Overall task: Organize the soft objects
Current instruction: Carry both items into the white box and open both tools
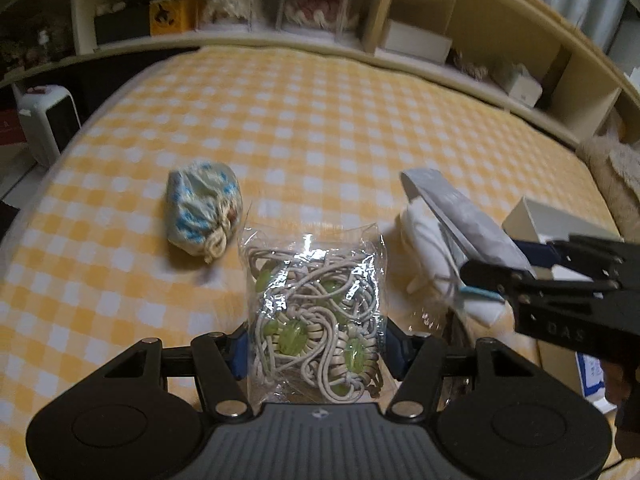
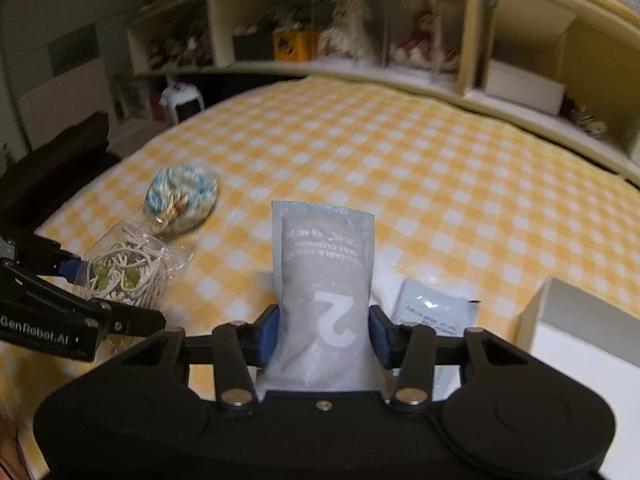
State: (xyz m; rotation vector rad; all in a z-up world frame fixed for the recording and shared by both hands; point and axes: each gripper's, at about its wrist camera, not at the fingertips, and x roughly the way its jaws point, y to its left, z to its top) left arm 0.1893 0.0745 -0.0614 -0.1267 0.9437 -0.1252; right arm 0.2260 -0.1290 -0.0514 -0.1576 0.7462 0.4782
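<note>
My left gripper (image 1: 314, 350) is shut on a clear plastic bag of cream cord with green beads (image 1: 316, 312), held above the yellow checked bed; it also shows in the right wrist view (image 2: 128, 272). My right gripper (image 2: 323, 334) is shut on a grey packet marked "2" (image 2: 324, 280), which shows in the left wrist view (image 1: 460, 216) to the right of the cord bag. A blue-and-white knotted cloth bundle (image 1: 204, 212) lies on the bed to the left, also in the right wrist view (image 2: 182, 196).
A white open box (image 2: 584, 332) stands at the right, with a second grey packet (image 2: 434, 316) beside it. A white soft item (image 1: 428, 248) lies under the right gripper. Shelves with dolls and boxes (image 1: 320, 4) line the bed's far side. A white heater (image 1: 46, 120) stands at the left.
</note>
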